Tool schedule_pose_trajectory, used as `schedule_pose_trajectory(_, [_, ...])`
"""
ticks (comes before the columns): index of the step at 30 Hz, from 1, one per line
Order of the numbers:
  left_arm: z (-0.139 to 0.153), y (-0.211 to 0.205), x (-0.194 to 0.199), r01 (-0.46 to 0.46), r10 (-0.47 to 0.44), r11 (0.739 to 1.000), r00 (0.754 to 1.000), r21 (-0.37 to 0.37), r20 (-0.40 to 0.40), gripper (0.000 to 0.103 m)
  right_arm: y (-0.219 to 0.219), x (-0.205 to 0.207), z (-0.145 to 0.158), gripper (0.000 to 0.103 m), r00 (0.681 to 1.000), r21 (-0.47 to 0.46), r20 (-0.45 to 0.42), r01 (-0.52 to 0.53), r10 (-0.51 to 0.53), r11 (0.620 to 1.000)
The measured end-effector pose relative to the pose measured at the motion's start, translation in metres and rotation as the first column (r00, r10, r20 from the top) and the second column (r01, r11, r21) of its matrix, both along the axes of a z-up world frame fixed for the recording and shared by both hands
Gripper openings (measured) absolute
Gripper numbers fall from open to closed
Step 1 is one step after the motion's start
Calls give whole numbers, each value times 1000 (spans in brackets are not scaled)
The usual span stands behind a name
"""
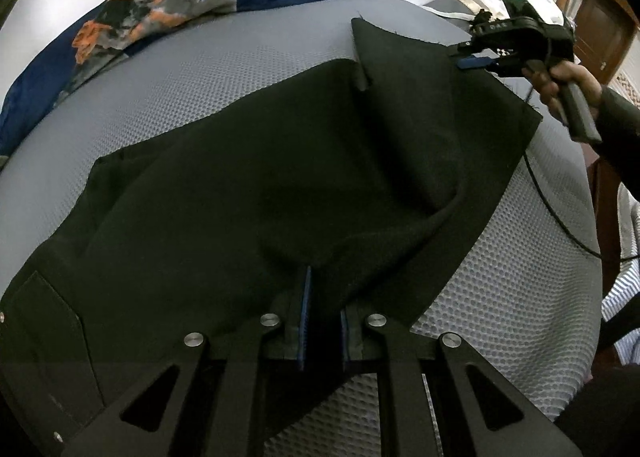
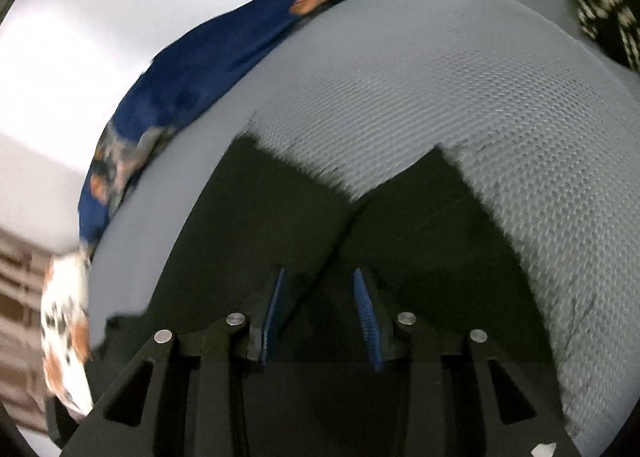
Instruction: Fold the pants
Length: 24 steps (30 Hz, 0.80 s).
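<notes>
My left tongs [image 1: 324, 321] are pinching a fold of the black pants [image 1: 248, 193], the cloth bunched dark between the blue pads [image 1: 306, 321], so I can carry this near edge as one layer instead of dragging it. The pants lie spread over the grey mesh mattress [image 1: 208, 69], a back pocket [image 1: 44, 321] at the near left. Far right, my right tongs [image 1: 476, 59] sit at the far edge of the cloth, which rises in a peak there; whether they grip it I cannot tell from here. From their own camera the right tongs [image 2: 320, 317] stand spread, fabric lying under and between them. A blue patterned blanket [image 1: 132, 17] rests along the far left, out of my way.
</notes>
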State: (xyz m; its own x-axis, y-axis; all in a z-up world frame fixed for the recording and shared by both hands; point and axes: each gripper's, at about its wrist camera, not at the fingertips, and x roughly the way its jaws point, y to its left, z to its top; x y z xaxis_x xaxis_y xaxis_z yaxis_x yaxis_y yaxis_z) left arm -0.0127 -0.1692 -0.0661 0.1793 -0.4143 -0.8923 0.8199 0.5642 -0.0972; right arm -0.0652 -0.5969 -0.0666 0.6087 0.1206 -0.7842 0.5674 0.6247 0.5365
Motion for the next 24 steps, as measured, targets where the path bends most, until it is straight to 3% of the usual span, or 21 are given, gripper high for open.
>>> schedule_pose_trajectory(6, [-4,0,2,-4,4,1000,1000,7,-12,12,-15,17,-4,32,999,30,22,29,-30,999])
schedule_pose_trajectory(9, [-5,-1,1,-6,6,1000,1000,13,-10,12,-18,23,-4,22,999,34,18,30,-30,999])
schedule_pose_trajectory(11, [-7,-2,2,-10,10,1000,1000,16,-12,12,-19,22,-3,8,999,31,15,32,-32,999])
schedule_pose_trajectory(13, [-8,-4,2,-16,17,1000,1000,18,-12,12,-17,18,4,5,999,-4,23,40,-40,999])
schedule_pose_trajectory(16, [-6,-4,0,-22,22,1000,1000,17,-1,12,-10,-5,29,3,998,-96,49,53,-49,994])
schedule_pose_trajectory(20, [-7,-6,-3,-16,16,1000,1000,21,11,12,2,-54,55,3,997,-248,13,80,-80,965])
schedule_pose_trajectory(24, [-8,-9,-8,6,-7,1000,1000,31,19,13,10,-115,42,2,982,-309,-82,136,-169,941])
